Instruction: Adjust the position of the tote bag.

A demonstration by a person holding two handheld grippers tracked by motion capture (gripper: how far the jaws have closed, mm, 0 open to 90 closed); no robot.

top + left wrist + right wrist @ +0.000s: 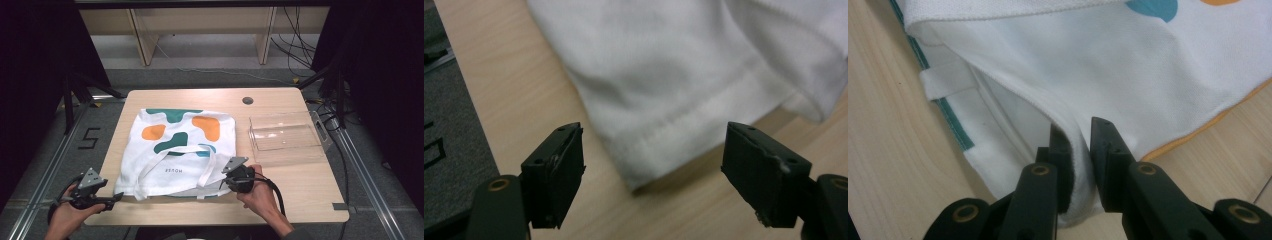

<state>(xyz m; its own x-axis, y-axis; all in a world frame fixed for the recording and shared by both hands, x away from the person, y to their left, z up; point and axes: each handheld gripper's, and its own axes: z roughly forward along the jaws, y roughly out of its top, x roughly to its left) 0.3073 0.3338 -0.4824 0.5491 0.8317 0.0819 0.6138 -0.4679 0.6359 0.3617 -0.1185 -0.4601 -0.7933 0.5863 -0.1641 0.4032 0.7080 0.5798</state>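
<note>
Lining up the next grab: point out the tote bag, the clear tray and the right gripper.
tote bag (pixel 172 150), high view, white front panel.
clear tray (pixel 287 146), high view, near wall.
right gripper (pixel 1080 137), right gripper view, between jaw tips pinching bag edge.

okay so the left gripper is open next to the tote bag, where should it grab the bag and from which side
Probably the tote bag's near left corner, at the stitched hem. It lies flat on the table pointing straight between the left gripper's open jaws, so come in low from the near left edge. The right gripper already pinches the bag's opposite near corner.
</note>
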